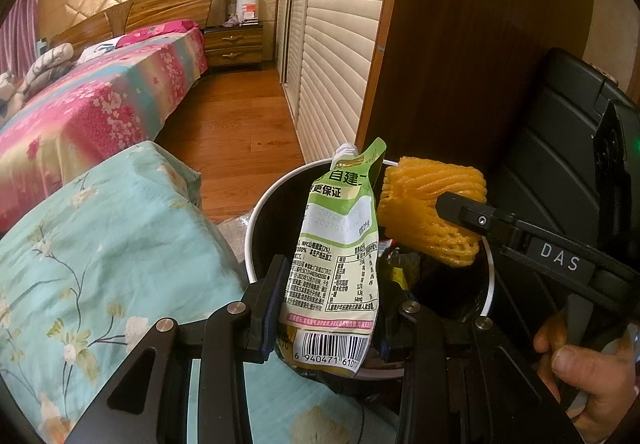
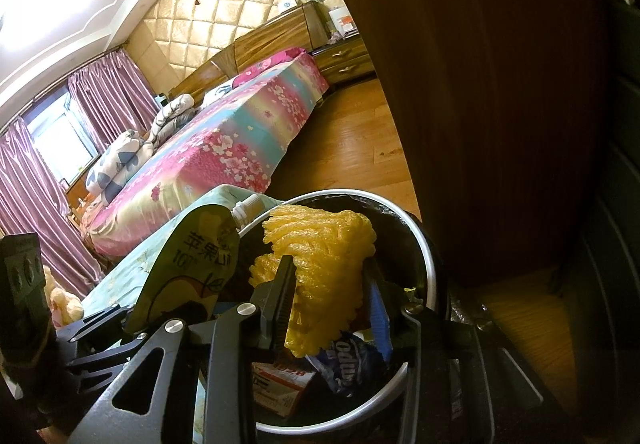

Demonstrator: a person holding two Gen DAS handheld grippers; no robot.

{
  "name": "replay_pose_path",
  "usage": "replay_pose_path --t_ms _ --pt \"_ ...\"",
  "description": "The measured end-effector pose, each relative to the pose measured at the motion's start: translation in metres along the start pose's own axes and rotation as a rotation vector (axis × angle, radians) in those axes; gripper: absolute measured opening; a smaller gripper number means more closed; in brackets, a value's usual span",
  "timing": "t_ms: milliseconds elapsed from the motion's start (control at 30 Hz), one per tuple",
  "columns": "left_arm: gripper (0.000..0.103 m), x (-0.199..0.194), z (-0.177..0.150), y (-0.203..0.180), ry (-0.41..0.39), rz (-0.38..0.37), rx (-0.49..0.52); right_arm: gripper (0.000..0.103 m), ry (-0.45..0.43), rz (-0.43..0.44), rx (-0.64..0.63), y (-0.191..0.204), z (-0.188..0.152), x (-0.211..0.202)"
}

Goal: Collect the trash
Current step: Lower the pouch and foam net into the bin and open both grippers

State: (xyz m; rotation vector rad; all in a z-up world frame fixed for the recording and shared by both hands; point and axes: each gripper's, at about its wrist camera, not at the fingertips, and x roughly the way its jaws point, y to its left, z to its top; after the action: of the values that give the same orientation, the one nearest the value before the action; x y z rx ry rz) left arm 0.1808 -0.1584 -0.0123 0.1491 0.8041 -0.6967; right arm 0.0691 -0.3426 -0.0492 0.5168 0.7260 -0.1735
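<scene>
Nearest the lens, low centre of the left view, the left gripper (image 1: 326, 308) is clamped part-way on a green-and-white printed foil drink pouch (image 1: 340, 244) above the round white-rimmed black bin (image 1: 250, 244). Further right, the right gripper (image 2: 326, 280) is closed partly on a yellow foam fruit net (image 2: 320, 264) over the same bin. Dropping appears to be the step in hand; release of both is called for next.

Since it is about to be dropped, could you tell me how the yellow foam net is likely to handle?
The yellow foam net is probably soft and light: its mesh bulges around the right gripper fingers. Released above the bin, it may snag rather than fall cleanly.
</scene>
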Motion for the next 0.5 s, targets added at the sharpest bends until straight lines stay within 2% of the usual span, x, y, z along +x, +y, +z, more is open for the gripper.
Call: replay_pose_path --t_ms 333,400,500 --pt "0.036 -0.002 0.001 0.000 0.009 0.004 -0.013 0.038 0.013 -0.010 -0.002 0.001 0.002 0.005" --pt "0.042 -0.004 0.002 0.000 0.009 0.001 -0.019 0.055 0.023 0.005 0.009 0.000 0.003 0.006" --pt "0.049 -0.012 0.002 0.000 -0.007 0.004 -0.009 0.066 0.011 -0.007 0.011 -0.001 0.002 0.003"
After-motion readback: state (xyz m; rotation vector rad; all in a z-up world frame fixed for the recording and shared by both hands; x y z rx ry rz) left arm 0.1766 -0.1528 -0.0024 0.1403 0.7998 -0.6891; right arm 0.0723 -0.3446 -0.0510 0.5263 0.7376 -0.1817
